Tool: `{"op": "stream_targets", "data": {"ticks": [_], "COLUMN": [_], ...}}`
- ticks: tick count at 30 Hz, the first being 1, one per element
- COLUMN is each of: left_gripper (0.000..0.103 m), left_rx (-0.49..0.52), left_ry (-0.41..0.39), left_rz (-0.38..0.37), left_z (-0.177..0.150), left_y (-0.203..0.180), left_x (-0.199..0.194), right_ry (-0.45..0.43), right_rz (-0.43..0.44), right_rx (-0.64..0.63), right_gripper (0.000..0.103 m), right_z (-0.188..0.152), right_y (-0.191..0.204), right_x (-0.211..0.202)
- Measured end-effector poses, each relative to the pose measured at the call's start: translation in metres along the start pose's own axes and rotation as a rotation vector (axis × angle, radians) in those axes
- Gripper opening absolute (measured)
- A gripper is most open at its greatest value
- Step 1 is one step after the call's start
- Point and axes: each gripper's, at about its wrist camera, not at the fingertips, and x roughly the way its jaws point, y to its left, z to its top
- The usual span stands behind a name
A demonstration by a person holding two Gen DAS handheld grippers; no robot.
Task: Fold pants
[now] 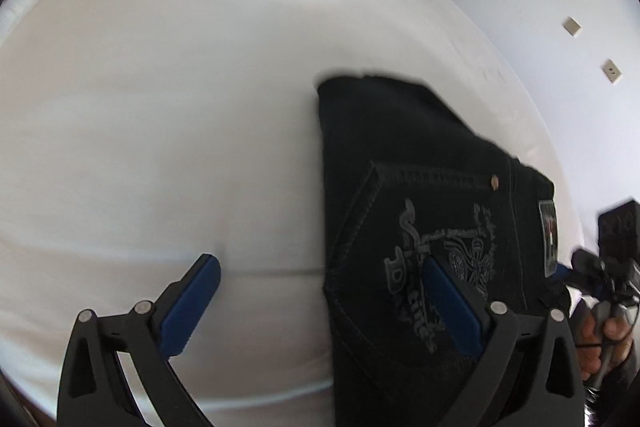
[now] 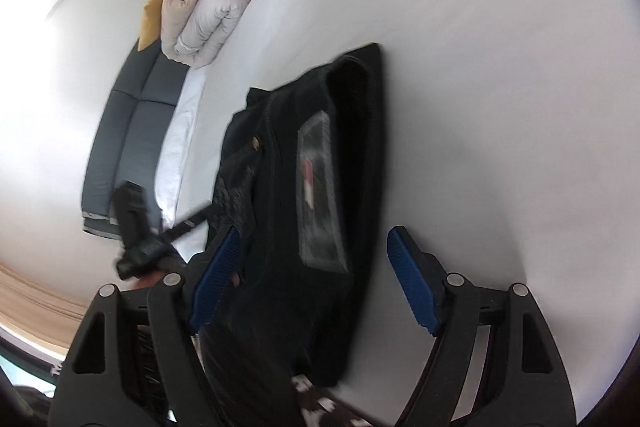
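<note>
Pants (image 1: 420, 187) lie in a small dark bundle on the white bed (image 1: 160, 107), near its right edge. Our left gripper (image 1: 320, 311) is wide open and holds nothing. Our right gripper (image 2: 316, 279) is wide open too, with the pants between its fingers, not pinched. We think we should press the bundle flat and line up the edges.

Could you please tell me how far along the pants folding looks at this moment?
Mostly done, it seems: the black pants lie on the white bed as a compact bundle, back pocket and waistband label facing up. Nothing is in hand: the left claw and right claw are both open above the bundle. What may remain is a final fold or smoothing.
</note>
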Motion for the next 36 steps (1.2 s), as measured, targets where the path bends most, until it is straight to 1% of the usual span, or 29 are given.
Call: {"op": "stream_targets", "data": {"ticks": [1, 2, 3, 4, 5, 7, 9, 10, 12, 14, 15, 16, 17, 18, 19, 20, 21, 22, 23, 24, 25, 26, 28, 29, 30, 31, 32, 34, 36], "left_gripper": [0.103, 0.103, 0.092, 0.052, 0.041, 0.022, 0.019, 0.018, 0.018, 0.019, 0.021, 0.022, 0.024, 0.031, 0.036, 0.039, 0.047, 0.064, 0.074, 0.09, 0.099, 0.103, 0.103, 0.103, 0.103, 0.103, 0.103, 0.103, 0.103], "left_rx": [0.024, 0.044, 0.051, 0.057, 0.059, 0.117, 0.167, 0.18, 0.223, 0.232, 0.22, 0.206, 0.198, 0.203, 0.203, 0.199, 0.197, 0.203, 0.205, 0.199, 0.197, 0.196, 0.188, 0.178, 0.169, 0.156, 0.139, 0.13, 0.138], "left_ry": [0.002, 0.004, 0.005, 0.005, 0.011, -0.001, -0.029, -0.044, -0.107, -0.169, -0.165, -0.143, -0.114, -0.104, -0.106, -0.125, -0.149, -0.18, -0.213, -0.258, -0.291, -0.333, -0.405, -0.431, -0.436, -0.444, -0.458, -0.479, -0.531], "left_rz": [0.01, 0.017, 0.009, -0.025, -0.052, 0.029, 0.078, 0.079, 0.074, 0.062, 0.047, 0.032, 0.032, 0.055, 0.089, 0.109, 0.124, 0.147, 0.173, 0.185, 0.184, 0.19, 0.216, 0.229, 0.241, 0.249, 0.254, 0.234, 0.194], "left_z": [0.001, 0.002, 0.004, 0.005, 0.007, 0.011, 0.016, 0.018, 0.03, 0.046, 0.057, 0.064, 0.07, 0.07, 0.068, 0.064, 0.061, 0.057, 0.053, 0.05, 0.048, 0.045, 0.039, 0.035, 0.034, 0.033, 0.029, 0.029, 0.023], "left_y": [-0.006, -0.012, -0.018, -0.025, -0.031, -0.052, -0.073, -0.081, -0.103, -0.115, -0.116, -0.116, -0.116, -0.117, -0.118, -0.12, -0.121, -0.123, -0.125, -0.126, -0.127, -0.13, -0.141, -0.147, -0.152, -0.156, -0.161, -0.164, -0.176], "left_x": [0.006, 0.01, 0.012, 0.012, 0.012, 0.008, 0.0, -0.005, -0.022, -0.026, -0.018, -0.007, 0.01, 0.019, 0.022, 0.018, 0.013, 0.005, -0.005, -0.017, -0.025, -0.038, -0.06, -0.073, -0.081, -0.09, -0.101, -0.11, -0.126], "right_ry": [0.019, 0.028, 0.032, 0.044, 0.056, 0.033, -0.022, -0.043, -0.096, -0.144, -0.14, -0.122, -0.102, -0.085, -0.072, -0.081, -0.125, -0.164, -0.24, -0.317, -0.384, -0.439, -0.558, -0.626, -0.685, -0.794, -0.866, -1.01, -1.013], "right_rz": [-0.014, -0.028, -0.06, -0.088, -0.126, -0.122, -0.127, -0.115, -0.099, -0.127, -0.141, -0.151, -0.186, -0.279, -0.319, -0.278, -0.237, -0.25, -0.286, -0.295, -0.294, -0.306, -0.358, -0.379, -0.401, -0.443, -0.452, -0.407, -0.415], "right_rx": [-0.012, -0.023, -0.049, -0.063, -0.076, -0.107, -0.191, -0.204, -0.231, -0.238, -0.214, -0.191, -0.167, -0.117, -0.082, -0.042, -0.024, -0.025, -0.052, -0.091, -0.127, -0.163, -0.263, -0.315, -0.347, -0.375, -0.381, -0.404, -0.414], "right_gripper": [0.076, 0.067, 0.057, 0.034, 0.025, 0.019, 0.015, 0.015, 0.015, 0.016, 0.017, 0.02, 0.026, 0.027, 0.029, 0.03, 0.035, 0.049, 0.054, 0.055, 0.057, 0.06, 0.067, 0.076, 0.084, 0.1, 0.103, 0.103, 0.103], "right_z": [0.005, 0.008, 0.012, 0.014, 0.017, 0.019, 0.021, 0.025, 0.038, 0.06, 0.071, 0.079, 0.084, 0.085, 0.081, 0.073, 0.064, 0.056, 0.045, 0.037, 0.028, 0.022, 0.009, 0.002, -0.006, -0.017, -0.024, -0.043, -0.044], "right_y": [0.003, 0.006, 0.012, 0.014, 0.017, 0.025, 0.046, 0.053, 0.066, 0.063, 0.052, 0.04, 0.024, 0.002, -0.011, -0.025, -0.03, -0.03, -0.026, -0.02, -0.012, -0.002, 0.026, 0.043, 0.055, 0.072, 0.08, 0.097, 0.113], "right_x": [0.01, 0.019, 0.028, 0.033, 0.039, 0.036, 0.022, 0.014, -0.006, -0.025, -0.029, -0.028, -0.026, -0.023, -0.022, -0.028, -0.039, -0.049, -0.065, -0.081, -0.097, -0.112, -0.142, -0.154, -0.165, -0.182, -0.197, -0.221, -0.228]}}
